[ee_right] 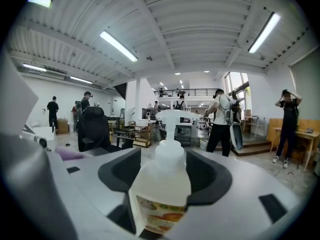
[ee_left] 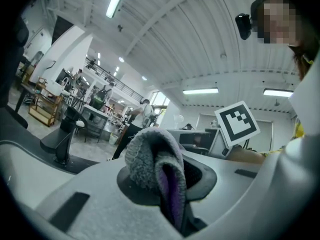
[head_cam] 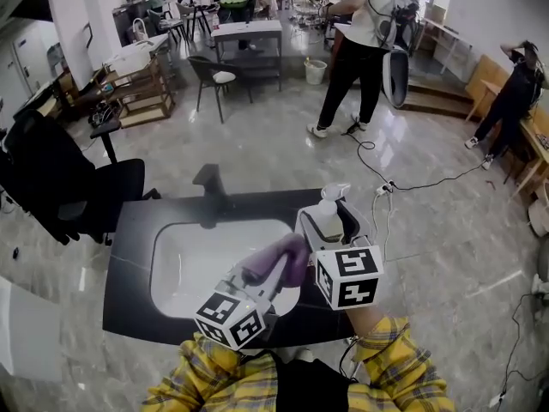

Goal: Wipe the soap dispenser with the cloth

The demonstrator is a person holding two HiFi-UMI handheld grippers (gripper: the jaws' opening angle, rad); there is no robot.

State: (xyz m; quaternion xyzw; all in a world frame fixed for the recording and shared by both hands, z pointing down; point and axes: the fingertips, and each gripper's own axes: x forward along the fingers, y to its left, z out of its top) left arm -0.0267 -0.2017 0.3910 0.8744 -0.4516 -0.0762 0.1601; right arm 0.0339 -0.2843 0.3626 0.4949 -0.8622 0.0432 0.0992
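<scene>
Across the room, the shiny grey floor [head_cam: 257, 144] lies wide and bare on the far side of the counter [head_cam: 129, 256]. Some people stand well apart at the back. The counter is dark and flat. A big white sink [head_cam: 171, 273] fills its middle, so only thin strips run along the front edge and the right edge. A black chair [head_cam: 69, 187] stands just beside the left edge, so that side is tight. On the right, the floor is mostly bare, but a thin cable [head_cam: 403, 183] lies on it near the far right corner.

The right gripper [ee_right: 164, 170] reaches over the right strip. Its jaws are wide apart, and the soap bottle [ee_right: 161, 199] stands upright between them with the pads just beside its sides. The soap bottle is near the counter's right edge, just past the sink's rim.

The left gripper [ee_left: 167, 184] is over the sink's right part, near the front edge. Its jaws are squeezed on a bunched grey and purple cloth [ee_left: 150, 159]. The cloth is near the soap bottle, just to its left. A dark tap [head_cam: 208, 181] stands at the sink's far rim.
</scene>
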